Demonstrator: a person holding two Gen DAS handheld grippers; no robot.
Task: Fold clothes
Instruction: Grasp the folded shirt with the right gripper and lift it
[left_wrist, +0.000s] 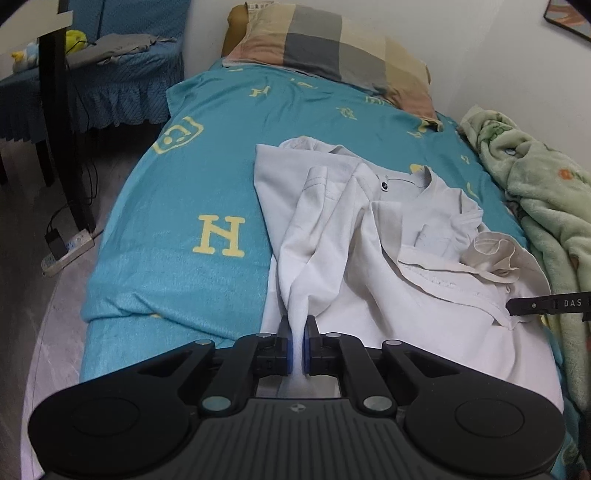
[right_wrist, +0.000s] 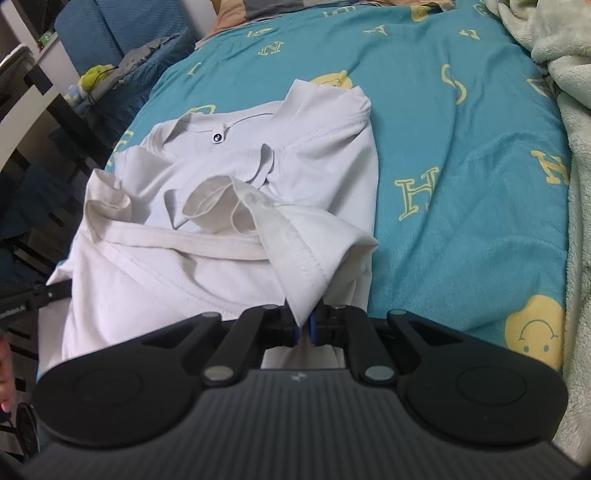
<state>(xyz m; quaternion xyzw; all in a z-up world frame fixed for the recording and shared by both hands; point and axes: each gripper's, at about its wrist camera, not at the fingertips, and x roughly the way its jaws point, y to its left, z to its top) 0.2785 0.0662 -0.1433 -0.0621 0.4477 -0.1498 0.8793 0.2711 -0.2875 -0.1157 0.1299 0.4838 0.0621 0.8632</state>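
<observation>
Bed (left_wrist: 177, 206), teal letter-print cover: crumpled white shirt (left_wrist: 369, 236), checked pillow (left_wrist: 332, 48) at head, green fleece blanket (left_wrist: 535, 192) along wall side.

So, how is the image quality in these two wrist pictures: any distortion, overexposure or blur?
Left wrist view: strong fisheye bending, the bed edge curves and the corners go dark; the white shirt washes out to bright white near the left gripper. Right wrist view: same bending, the shirt is pale but its seams stay readable; the picture's left edge is dark and soft.
</observation>
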